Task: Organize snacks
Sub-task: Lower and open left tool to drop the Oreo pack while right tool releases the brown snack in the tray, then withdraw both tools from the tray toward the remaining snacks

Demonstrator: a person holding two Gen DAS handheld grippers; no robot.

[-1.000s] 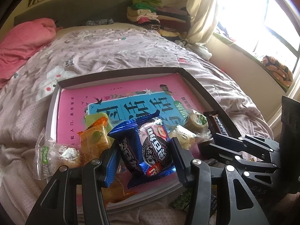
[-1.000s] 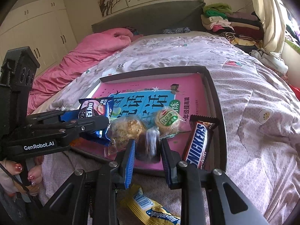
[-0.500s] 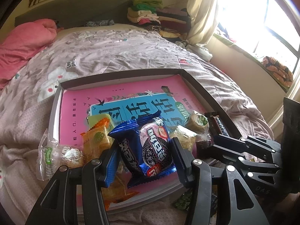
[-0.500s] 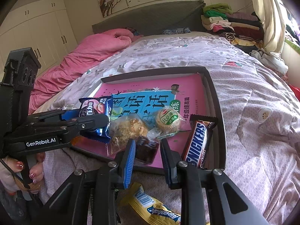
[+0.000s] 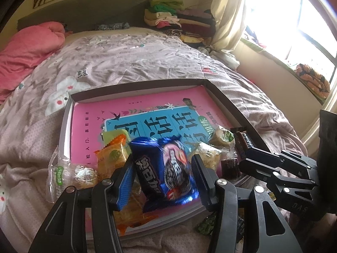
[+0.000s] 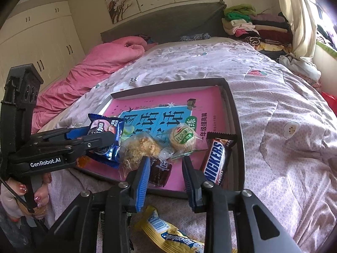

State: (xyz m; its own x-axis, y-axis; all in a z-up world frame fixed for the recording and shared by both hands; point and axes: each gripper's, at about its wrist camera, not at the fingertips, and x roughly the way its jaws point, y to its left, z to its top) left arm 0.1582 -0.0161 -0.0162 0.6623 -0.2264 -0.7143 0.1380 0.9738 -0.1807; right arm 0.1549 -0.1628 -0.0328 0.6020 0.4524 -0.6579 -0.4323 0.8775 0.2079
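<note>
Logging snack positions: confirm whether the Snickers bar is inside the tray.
Yes, the Snickers bar lies inside the tray, against its right wall beside the round green-labelled pastry.

Floral quilted bed (image 6: 273,109) carries dark tray (image 6: 239,147), yellow wrapper (image 6: 168,234), possibly biscuits

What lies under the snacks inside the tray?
A pink book with a blue title panel covers the tray floor under the snacks, such as the Snickers. The floor beneath the book is hidden.
</note>
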